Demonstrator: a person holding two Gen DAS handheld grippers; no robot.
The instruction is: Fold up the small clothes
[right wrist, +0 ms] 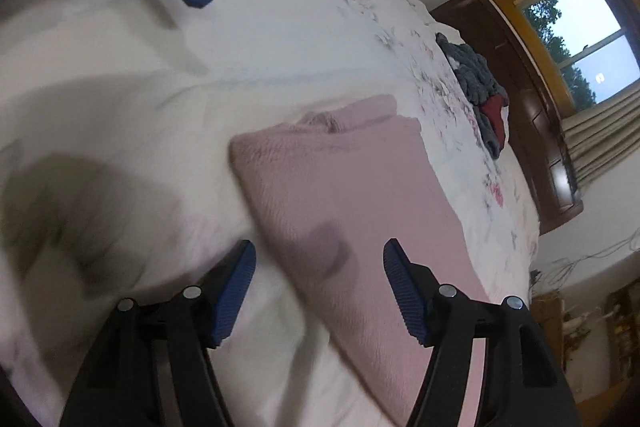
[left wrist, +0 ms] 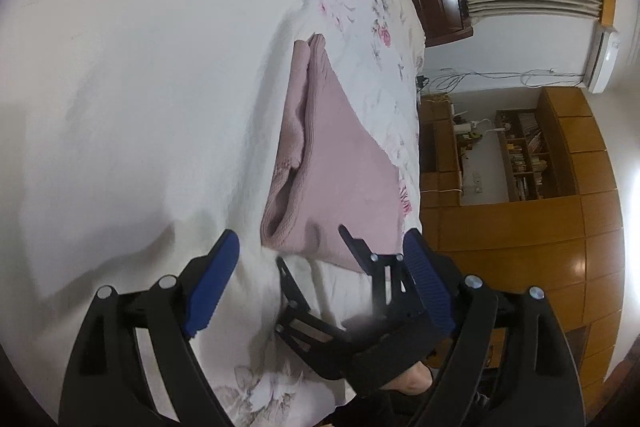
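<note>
A folded pink knit (right wrist: 344, 195) with a ribbed edge lies flat on the floral bedspread (right wrist: 280, 47), at twelve o'clock from the left gripper (left wrist: 320, 267) and right gripper (right wrist: 320, 287), both wide open and empty.

The pink knitted garment (right wrist: 340, 187) is soft cloth with a fine ribbed, matt weave, thicker and ridged along its rolled hem. The bedsheet (left wrist: 140, 87) under it is smooth, matt white cotton-like fabric printed with faded flowers. Both the left gripper (left wrist: 320, 251) and the right gripper (right wrist: 319, 259) look like matt black plastic with shiny metal pins, and their blue pads (right wrist: 404, 299) are grooved and rubbery. The wooden cabinets (left wrist: 520, 235) carry a glossy varnish, and the grey garment (right wrist: 476, 75) is fluffy.
</note>
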